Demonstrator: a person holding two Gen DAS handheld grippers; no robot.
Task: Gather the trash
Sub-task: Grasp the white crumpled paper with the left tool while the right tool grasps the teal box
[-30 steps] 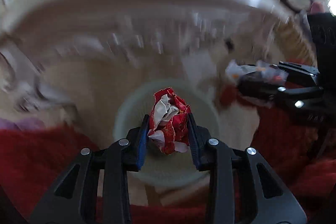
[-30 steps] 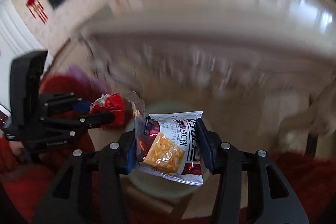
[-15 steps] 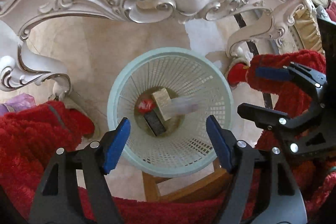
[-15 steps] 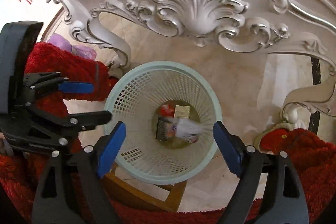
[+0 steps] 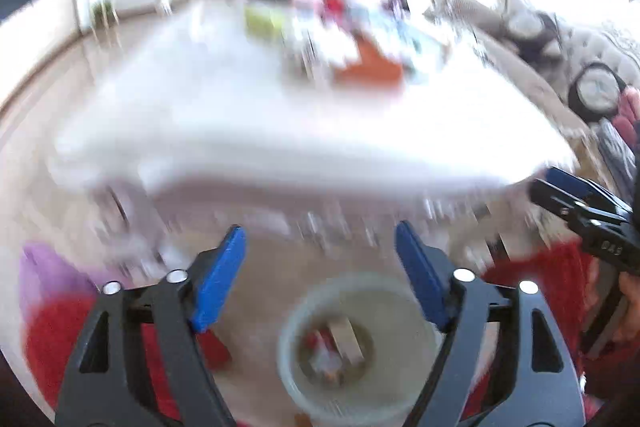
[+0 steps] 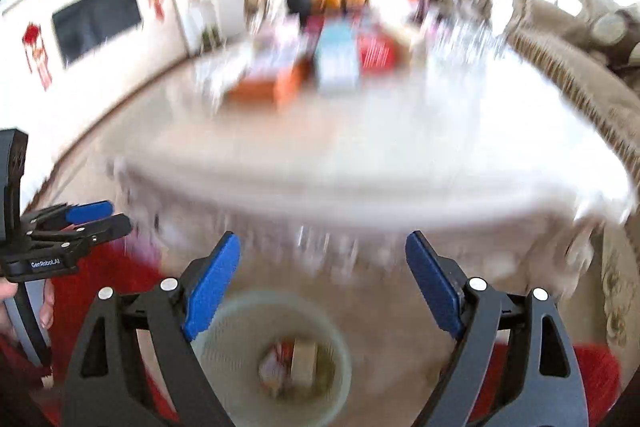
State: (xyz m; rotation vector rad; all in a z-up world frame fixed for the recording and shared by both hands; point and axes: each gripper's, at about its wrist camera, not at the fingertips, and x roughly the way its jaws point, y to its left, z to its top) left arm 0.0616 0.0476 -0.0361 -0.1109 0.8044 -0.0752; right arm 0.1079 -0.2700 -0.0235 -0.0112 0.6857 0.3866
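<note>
Both views are blurred by motion. A pale green mesh wastebasket [image 5: 296,379] stands on the floor below my left gripper [image 5: 320,231], which is open and empty. Trash [image 5: 332,347], red, white and tan pieces, lies at its bottom. In the right wrist view the same wastebasket [image 6: 340,343] with trash [image 6: 292,363] sits below my right gripper [image 6: 322,241], also open and empty. Each gripper shows at the edge of the other's view: the right gripper [image 5: 560,187] and the left gripper [image 6: 108,213].
A white ornate table [image 5: 280,131] fills the middle, its far part cluttered with boxes and packets [image 5: 344,39]; it also shows in the right wrist view [image 6: 360,155]. Red fabric [image 5: 56,339] lies at the bottom. A sofa [image 6: 580,75] stands right.
Both grippers let go of their wrappers, which fell into the wastebasket. Both have since tilted up from the basket toward the table; jaws stay open.
</note>
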